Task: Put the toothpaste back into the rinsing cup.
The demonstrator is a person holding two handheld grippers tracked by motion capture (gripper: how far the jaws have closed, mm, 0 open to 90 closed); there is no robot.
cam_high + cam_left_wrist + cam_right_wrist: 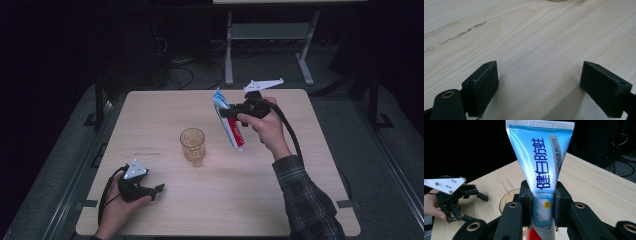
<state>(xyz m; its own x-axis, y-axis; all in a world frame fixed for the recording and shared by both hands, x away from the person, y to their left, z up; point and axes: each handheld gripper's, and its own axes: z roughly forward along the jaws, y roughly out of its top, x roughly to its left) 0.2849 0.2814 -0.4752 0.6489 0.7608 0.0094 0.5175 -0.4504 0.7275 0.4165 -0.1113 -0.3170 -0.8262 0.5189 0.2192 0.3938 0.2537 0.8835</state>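
From the high view we get the whole layout: an amber drinking glass [192,145] stands upright near the middle of the wooden table [165,107], and we'll use it as our landmark. The right gripper [231,111] is up off the table, beyond the glass and to its right, clamped on a toothpaste tube [231,126]. The tube hangs at a slant, crimped end up and away from the person, red end down and toward them, well clear of the glass rim.

The right gripper view gives us what the overhead shot can't. There the tube [541,167] is blue and white with big Chinese lettering, and the two black pads squeeze it from either side low on the body, just above the red part. So the right gripper [541,206] is closed on the tube, no gap showing. We can also see the rim of the glass [510,195] peeking out behind the jaws, and the left gripper [477,206] with its grey plate farther off, in the person's hand.

The left gripper [159,191] sits low on the table, nearer the person than the glass and to its left. Overhead it's too small to judge. The left gripper view sorts that: the left gripper [539,90] has its jaws spread wide with only bare wood grain between them, resting right at the tabletop.
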